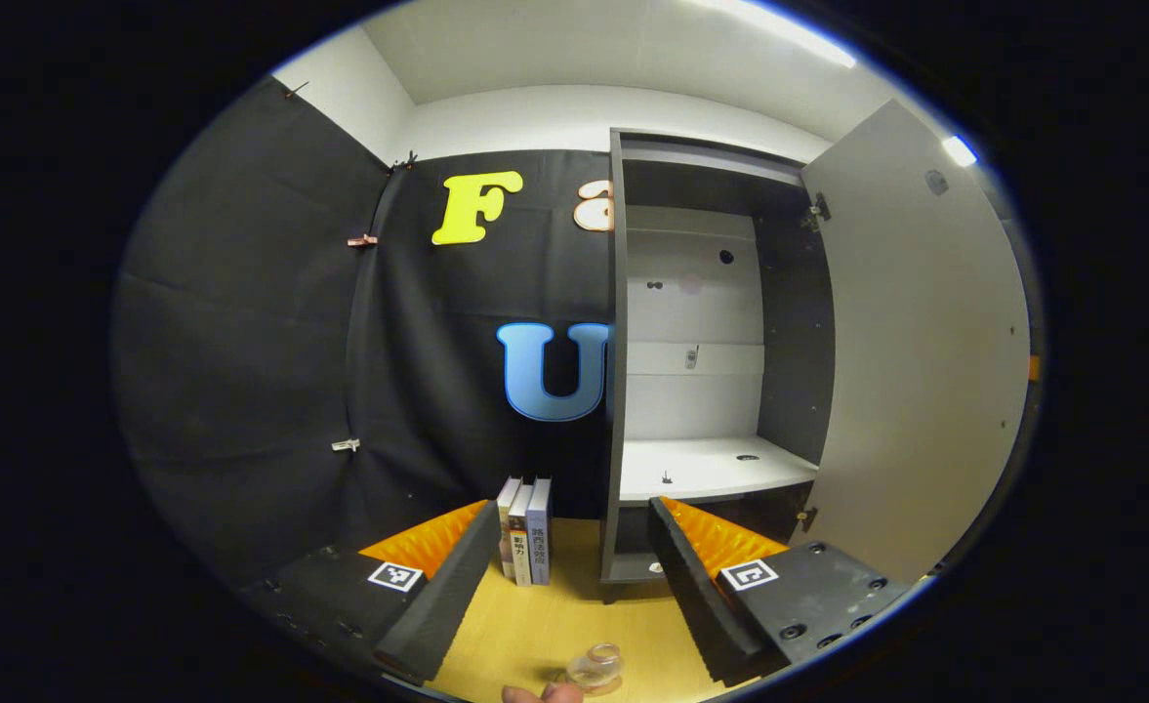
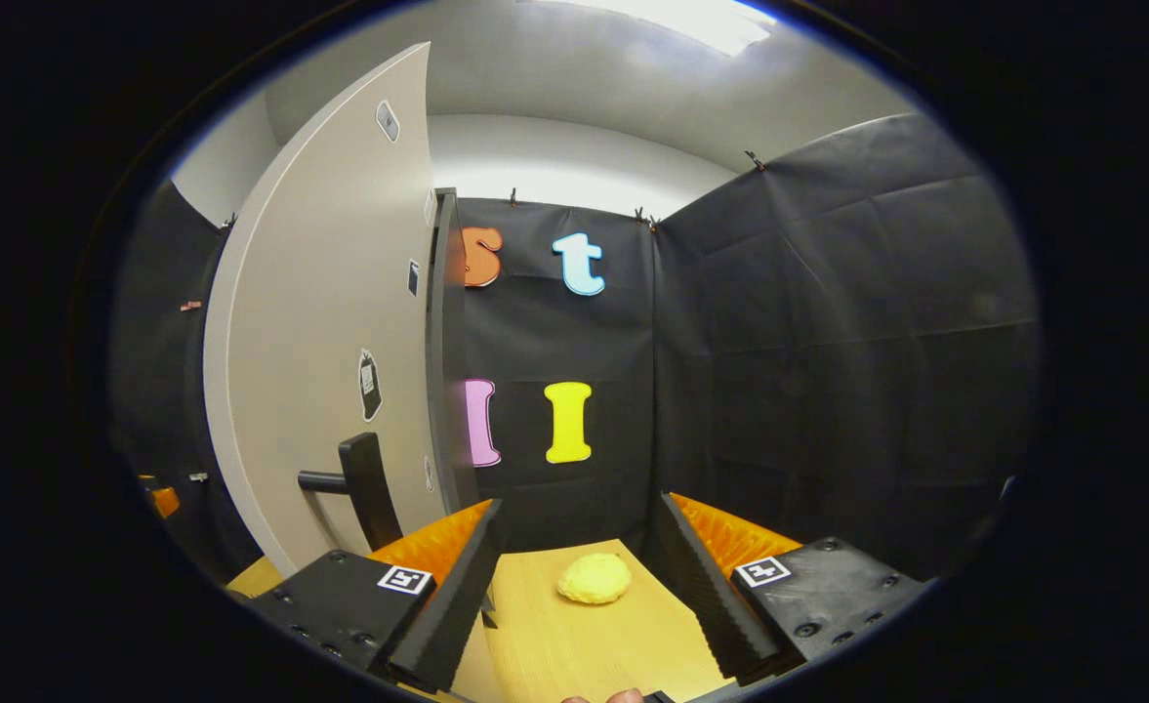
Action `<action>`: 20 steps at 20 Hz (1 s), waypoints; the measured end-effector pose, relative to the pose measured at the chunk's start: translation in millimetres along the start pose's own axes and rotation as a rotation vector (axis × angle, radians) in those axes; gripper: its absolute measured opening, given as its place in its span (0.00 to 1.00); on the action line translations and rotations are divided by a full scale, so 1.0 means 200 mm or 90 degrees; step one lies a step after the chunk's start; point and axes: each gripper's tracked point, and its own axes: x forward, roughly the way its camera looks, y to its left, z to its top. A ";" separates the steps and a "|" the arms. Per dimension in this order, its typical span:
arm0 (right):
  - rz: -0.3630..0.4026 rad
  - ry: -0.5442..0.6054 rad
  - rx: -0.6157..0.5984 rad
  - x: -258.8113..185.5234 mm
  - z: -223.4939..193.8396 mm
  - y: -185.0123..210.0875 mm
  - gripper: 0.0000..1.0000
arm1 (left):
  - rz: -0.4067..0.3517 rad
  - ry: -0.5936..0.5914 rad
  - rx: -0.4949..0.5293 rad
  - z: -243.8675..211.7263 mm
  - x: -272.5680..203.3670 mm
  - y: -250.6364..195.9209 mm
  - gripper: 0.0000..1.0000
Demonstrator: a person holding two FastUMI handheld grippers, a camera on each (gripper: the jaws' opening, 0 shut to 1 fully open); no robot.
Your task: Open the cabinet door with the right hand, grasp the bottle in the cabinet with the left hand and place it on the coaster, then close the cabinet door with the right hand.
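The cabinet (image 1: pixel 711 293) stands open, its grey door (image 1: pixel 916 371) swung out to the right, and its white shelf (image 1: pixel 711 467) is bare. A small clear bottle (image 1: pixel 595 667) stands upright on the wooden table at the bottom edge, on a brownish patch that may be the coaster. My left gripper (image 1: pixel 572 508) is open above and beyond the bottle, not touching it. In the right gripper view the door (image 2: pixel 330 342) is close on the left, with its dark handle (image 2: pixel 354 483) just left of my open right gripper (image 2: pixel 580 503), which holds nothing.
Three books (image 1: pixel 525 532) stand upright on the table (image 1: pixel 554 625) left of the cabinet. A yellow lumpy object (image 2: pixel 595 578) lies on the table ahead of the right gripper. A person's fingertip (image 1: pixel 545 693) shows by the bottle. Black cloth walls close in the booth.
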 end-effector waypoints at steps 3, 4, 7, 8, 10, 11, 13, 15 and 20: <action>0.016 0.016 0.015 -0.02 -0.02 0.09 0.97 | -0.004 -0.005 0.013 0.01 0.01 -0.01 0.95; 0.028 0.021 0.020 -0.03 -0.02 0.13 0.97 | -0.004 -0.007 0.017 0.00 0.01 0.00 0.95; 0.073 0.031 0.028 -0.08 -0.05 0.33 0.97 | -0.005 -0.008 0.024 0.00 0.03 0.00 0.95; 0.090 0.034 0.031 -0.09 -0.05 0.39 0.97 | -0.006 -0.007 0.025 0.00 0.03 0.01 0.95; 0.121 0.039 0.037 -0.10 -0.06 0.54 0.97 | -0.004 -0.010 0.025 0.00 0.04 0.02 0.94; 0.135 0.041 0.038 -0.11 -0.08 0.60 0.97 | -0.003 -0.010 0.025 0.00 0.05 0.03 0.94; 0.154 0.043 0.044 -0.11 -0.09 0.72 0.98 | 0.002 -0.010 0.026 0.00 0.05 0.06 0.93; 0.169 0.043 0.052 -0.10 -0.10 0.82 0.98 | 0.009 -0.009 0.029 0.00 0.07 0.09 0.93; 0.212 0.054 0.075 -0.09 -0.15 1.07 0.98 | 0.016 -0.007 0.030 -0.01 0.08 0.14 0.95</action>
